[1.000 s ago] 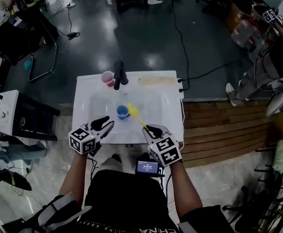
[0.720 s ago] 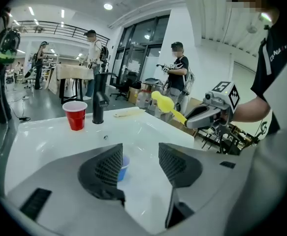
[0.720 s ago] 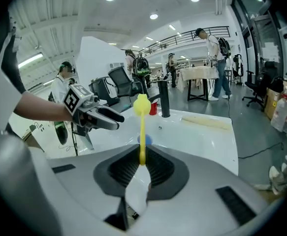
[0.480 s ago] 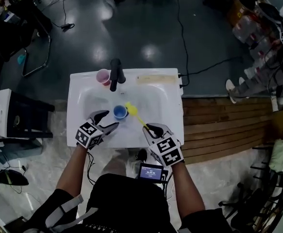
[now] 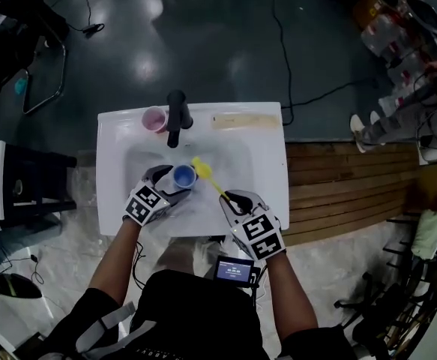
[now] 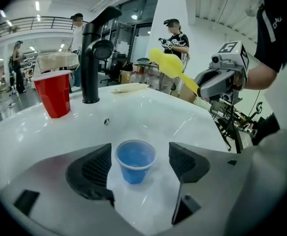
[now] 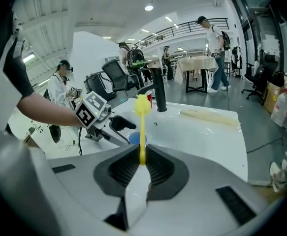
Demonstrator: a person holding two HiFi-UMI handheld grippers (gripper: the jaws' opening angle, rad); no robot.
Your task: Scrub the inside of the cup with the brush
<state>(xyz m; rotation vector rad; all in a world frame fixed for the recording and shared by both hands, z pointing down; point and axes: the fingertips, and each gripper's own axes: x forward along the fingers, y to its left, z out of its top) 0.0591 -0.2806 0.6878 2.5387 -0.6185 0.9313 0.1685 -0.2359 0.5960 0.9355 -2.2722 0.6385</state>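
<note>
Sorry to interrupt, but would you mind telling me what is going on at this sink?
A person works at a white sink with two handheld grippers. The right gripper is shut on a yellow brush, held over the basin. The left gripper has just been opening its jaws, which flank the blue cup standing in the basin without touching it. No scrubbing yet.
</note>
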